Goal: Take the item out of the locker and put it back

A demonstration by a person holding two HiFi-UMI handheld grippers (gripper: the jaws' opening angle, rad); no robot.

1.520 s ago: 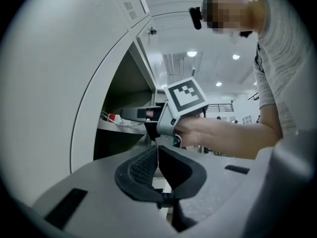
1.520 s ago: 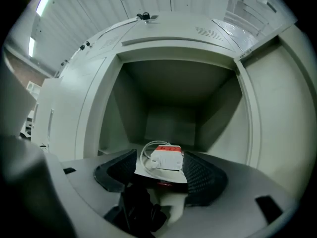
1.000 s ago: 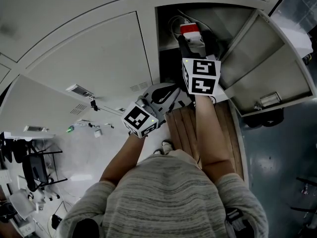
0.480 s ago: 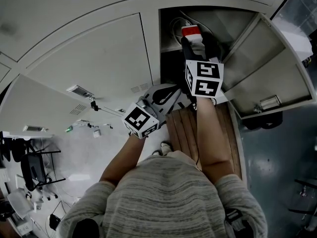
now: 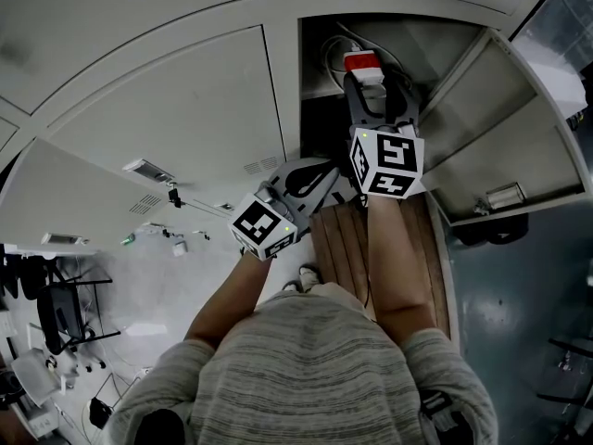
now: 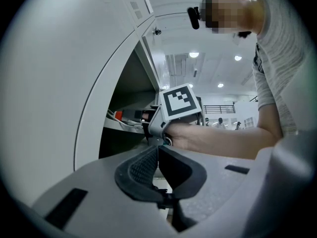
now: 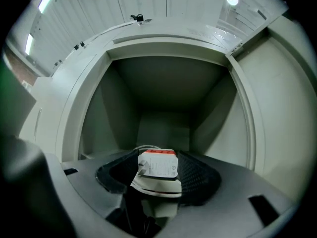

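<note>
White plastic block with a red top end (image 7: 159,166) sits inside the grey metal locker (image 7: 168,93), red end up and printed face toward the right gripper (image 5: 372,95). Its base is hidden and its long axis is unclear. Those 2 ribbed fingers have just been closing and stand apart around it. On the left gripper (image 6: 158,155), the fingers meet on nothing.

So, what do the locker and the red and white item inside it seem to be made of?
The locker is most likely painted sheet metal, pale grey and matt; its thin folded edges and the vent slots suggest it. The item is probably moulded plastic, with a smooth white body, a red top and a printed label; perhaps a charger, but that is uncertain.
</note>
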